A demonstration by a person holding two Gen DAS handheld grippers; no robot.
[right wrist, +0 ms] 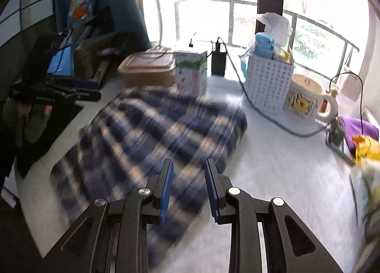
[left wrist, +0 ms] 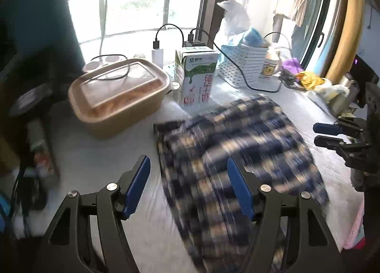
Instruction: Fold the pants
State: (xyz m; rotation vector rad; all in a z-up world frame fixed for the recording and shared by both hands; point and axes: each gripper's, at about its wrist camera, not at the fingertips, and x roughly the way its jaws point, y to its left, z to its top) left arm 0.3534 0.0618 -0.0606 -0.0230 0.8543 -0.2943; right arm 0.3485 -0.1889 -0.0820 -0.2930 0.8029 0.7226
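The blue, black and cream plaid pants (left wrist: 237, 154) lie folded on the white table, blurred by motion; they also show in the right wrist view (right wrist: 147, 139). My left gripper (left wrist: 188, 173) is open and empty, above the near left part of the pants. My right gripper (right wrist: 188, 173) is open and empty, above the pants' near right edge. In the left wrist view the right gripper (left wrist: 332, 135) appears at the right, beside the pants, with a narrow gap between its blue pads.
Behind the pants stand a tan lidded food box (left wrist: 118, 94), a milk carton (left wrist: 197, 75), a white perforated basket (left wrist: 244, 63), a Pikachu mug (right wrist: 306, 99) and charger cables (left wrist: 237, 68). Clutter (right wrist: 361, 139) lies at the right edge. Dark bags (right wrist: 59, 66) sit left.
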